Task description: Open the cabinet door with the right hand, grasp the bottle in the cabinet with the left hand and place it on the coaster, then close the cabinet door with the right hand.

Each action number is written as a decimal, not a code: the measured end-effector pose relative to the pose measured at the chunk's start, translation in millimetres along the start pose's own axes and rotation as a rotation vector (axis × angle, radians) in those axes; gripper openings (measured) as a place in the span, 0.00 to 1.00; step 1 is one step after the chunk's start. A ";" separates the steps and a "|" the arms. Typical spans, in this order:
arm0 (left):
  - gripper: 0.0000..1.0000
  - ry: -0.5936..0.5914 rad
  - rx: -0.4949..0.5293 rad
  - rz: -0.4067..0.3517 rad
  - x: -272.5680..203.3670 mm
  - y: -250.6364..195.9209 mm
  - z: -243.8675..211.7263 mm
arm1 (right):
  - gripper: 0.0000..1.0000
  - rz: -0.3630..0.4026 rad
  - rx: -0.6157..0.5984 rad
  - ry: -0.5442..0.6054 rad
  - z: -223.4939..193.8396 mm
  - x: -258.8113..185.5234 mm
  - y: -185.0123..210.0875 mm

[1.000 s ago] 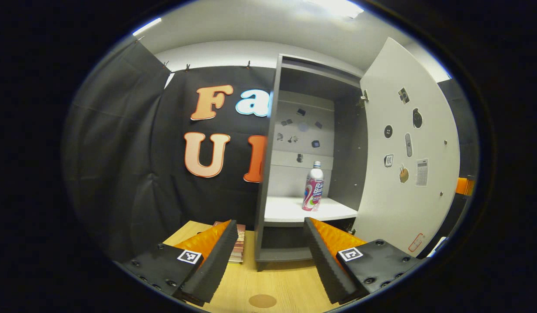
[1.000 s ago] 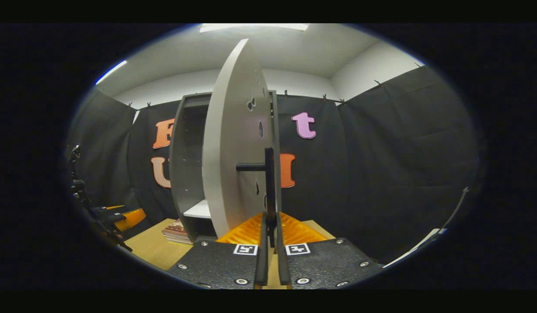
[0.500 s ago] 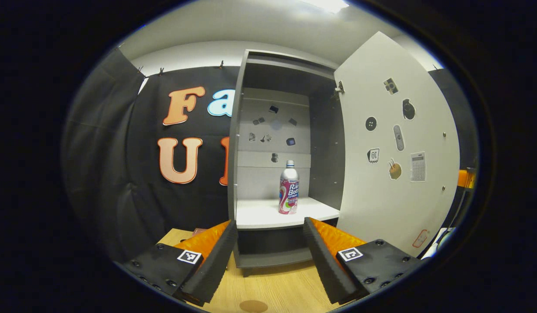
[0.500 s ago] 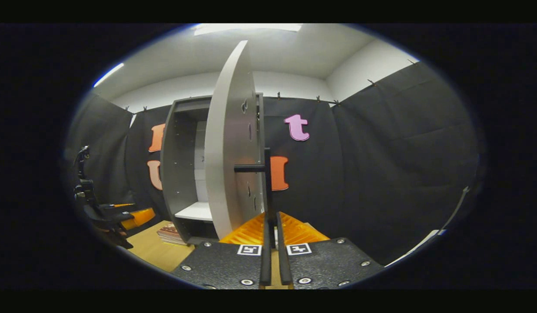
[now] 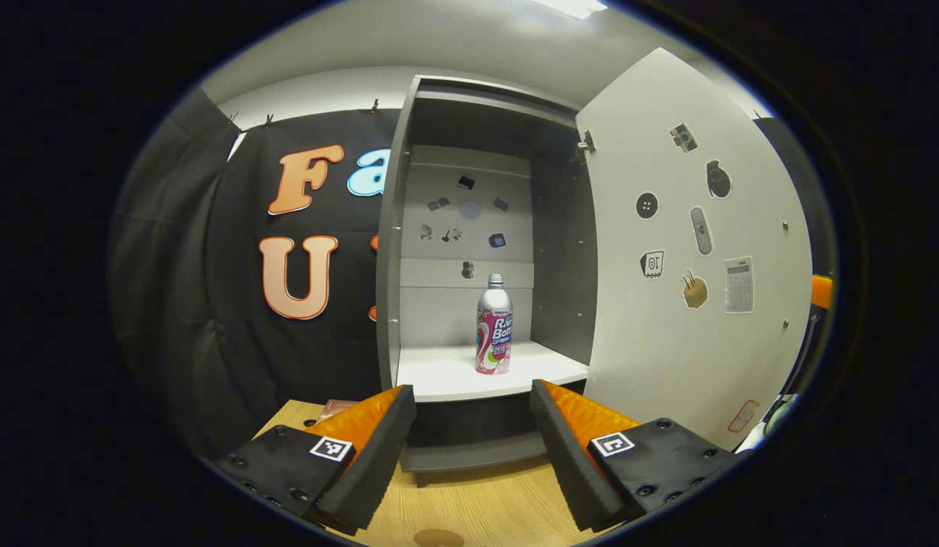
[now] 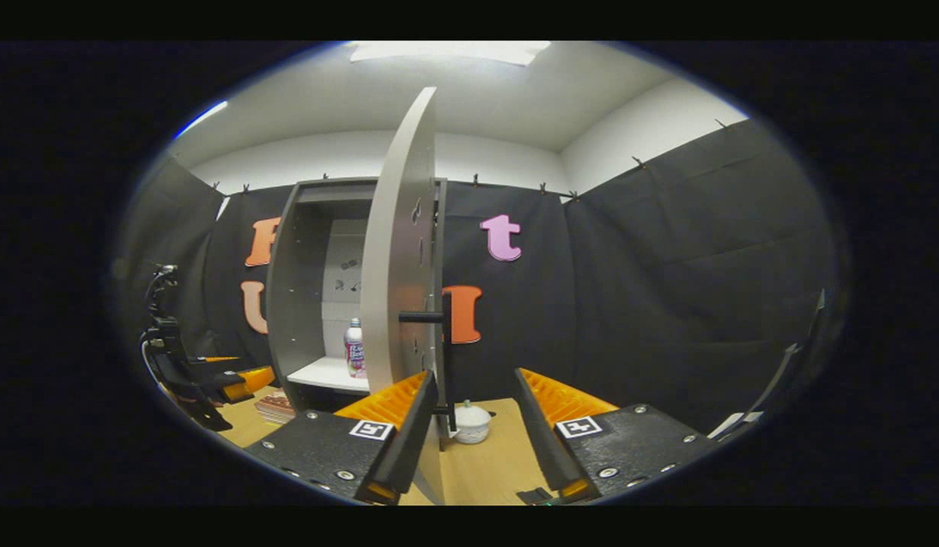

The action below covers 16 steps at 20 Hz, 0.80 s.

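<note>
Bottle [image 5: 494, 325] stands upright on the white shelf [image 5: 447, 376] inside the cabinet [image 5: 393, 251], its long axis vertical, and it lies straight ahead of the left gripper [image 5: 473, 425], a little higher than the fingertips and near the middle of the gap between them. This left gripper is wide open and holds nothing; its 2 fingers are apart from the shelf edge. The cabinet door [image 5: 690, 258] is swung out to the right, so the way to the bottle is free.

In the right gripper view, the right gripper [image 6: 469, 414] is also open and empty, with the dark door handle [image 6: 439, 327] rising just ahead of its left finger, not pinched. The bottle [image 6: 353, 349] appears there past the door edge, well apart from this gripper. I judge the left gripper is the nearer one and should go forward and slightly up, to close on the bottle's body from the sides. The coaster [image 5: 437, 538] lies on the table [image 5: 485, 505], below the left gripper.
</note>
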<state>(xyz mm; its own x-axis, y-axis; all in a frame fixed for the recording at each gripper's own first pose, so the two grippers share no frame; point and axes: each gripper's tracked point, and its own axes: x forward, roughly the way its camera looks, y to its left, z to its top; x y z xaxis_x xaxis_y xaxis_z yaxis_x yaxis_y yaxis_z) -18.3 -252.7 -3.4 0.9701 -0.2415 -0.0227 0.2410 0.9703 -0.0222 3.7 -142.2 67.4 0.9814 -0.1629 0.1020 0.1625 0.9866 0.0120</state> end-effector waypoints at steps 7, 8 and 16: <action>0.98 -0.010 0.004 -0.077 39.3 -21.4 -0.7 | 0.82 -0.045 0.004 0.014 1.3 -12.3 2.7; 0.98 -0.010 0.003 -0.091 46.5 -24.4 -1.0 | 0.88 -0.047 0.003 0.018 1.3 -12.5 2.6; 0.98 0.016 -0.001 -0.169 129.7 -32.1 -14.6 | 0.90 -0.004 -0.053 0.025 -7.2 -5.0 76.2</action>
<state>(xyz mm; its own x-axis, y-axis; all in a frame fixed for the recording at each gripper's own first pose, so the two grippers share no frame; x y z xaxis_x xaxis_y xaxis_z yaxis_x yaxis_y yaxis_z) 99.4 -315.4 -20.2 0.9151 -0.4018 -0.0344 0.4010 0.9156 -0.0278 11.9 -66.3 60.6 0.9829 -0.1674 0.0768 0.1708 0.9845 -0.0402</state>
